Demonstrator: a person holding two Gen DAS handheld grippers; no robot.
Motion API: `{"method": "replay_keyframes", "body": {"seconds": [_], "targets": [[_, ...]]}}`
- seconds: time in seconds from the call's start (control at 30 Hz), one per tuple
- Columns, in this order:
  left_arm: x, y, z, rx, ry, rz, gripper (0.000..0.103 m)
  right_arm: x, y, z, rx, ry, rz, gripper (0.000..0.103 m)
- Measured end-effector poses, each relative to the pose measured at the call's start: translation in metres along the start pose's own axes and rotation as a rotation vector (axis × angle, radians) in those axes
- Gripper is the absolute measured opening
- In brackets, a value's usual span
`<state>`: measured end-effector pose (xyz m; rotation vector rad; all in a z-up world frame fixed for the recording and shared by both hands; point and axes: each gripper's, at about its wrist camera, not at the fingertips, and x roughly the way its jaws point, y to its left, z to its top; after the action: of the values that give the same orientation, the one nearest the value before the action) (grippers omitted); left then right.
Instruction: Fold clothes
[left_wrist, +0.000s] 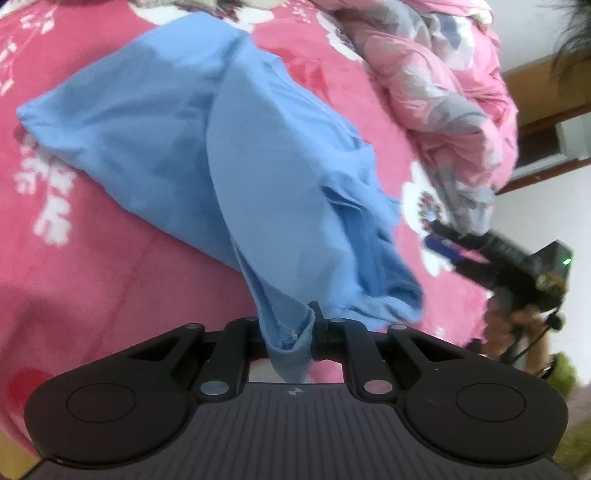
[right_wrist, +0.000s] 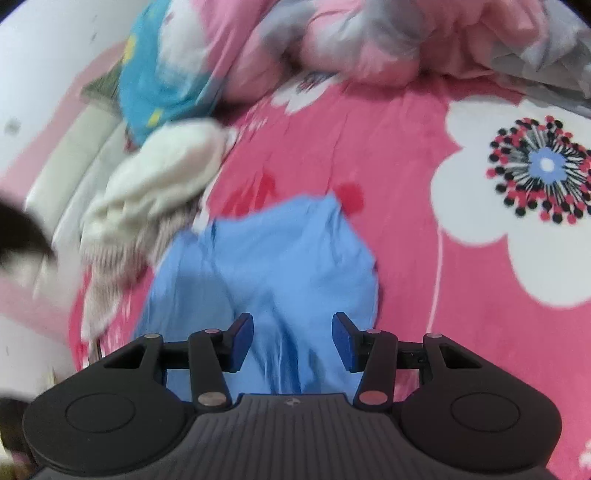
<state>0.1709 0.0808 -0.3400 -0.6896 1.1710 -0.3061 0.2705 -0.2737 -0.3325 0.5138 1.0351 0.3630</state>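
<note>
1. the light blue cotton garment (left_wrist: 236, 147) is lying crumpled on the pink fleece bed blanket with white flowers (left_wrist: 92, 258), its far part spread across the blanket and its near end bunched and rising off it.
2. the left claw (left_wrist: 291, 332) is pinching that near end; its black jaws are pressed together on a gathered fold of the blue cloth, which is hanging down a little behind them.
3. in the right wrist view the right claw (right_wrist: 293, 341) is standing spread, its blue-padded fingers (right_wrist: 242, 339) apart and gripping nothing.
4. the same light blue garment (right_wrist: 266, 266) is lying under and beyond the right claw, showing through the gap between the pads; the view is blurred, so it is hard to say whether the pads are brushing the cloth, though they are not closing on it.
5. in the left wrist view the right claw (left_wrist: 439, 245) is showing at the right, just beside the garment's right edge, with a hand (left_wrist: 517, 317) behind it on the handle.
6. a rumpled pink and grey flowered quilt (left_wrist: 436, 92) is lying heaped at the far side of the bed, apart from the blue garment.
7. a cream fluffy knitted item (right_wrist: 155, 192) is lying at the blanket's left, touching or just beside the garment's far left corner, with a turquoise patterned cloth (right_wrist: 162, 74) behind it.
</note>
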Motion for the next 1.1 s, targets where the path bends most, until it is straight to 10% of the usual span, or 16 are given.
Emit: {"method": "replay_keyframes", "body": {"seconds": [0.73,0.93,1.1], "targets": [[0.015,-0.04,-0.112,-0.048,0.262,-0.063,0.009,0.052,0.068,-0.046,-0.481,0.205,-0.129,0.043],[0.013,-0.042,-0.125,-0.014,0.284,-0.065,0.009,0.071,0.071,-0.049,-0.424,0.204,-0.085,0.012],[0.017,-0.038,-0.129,-0.013,0.33,-0.022,0.01,0.082,0.071,-0.051,-0.316,0.136,-0.054,0.014]]}}
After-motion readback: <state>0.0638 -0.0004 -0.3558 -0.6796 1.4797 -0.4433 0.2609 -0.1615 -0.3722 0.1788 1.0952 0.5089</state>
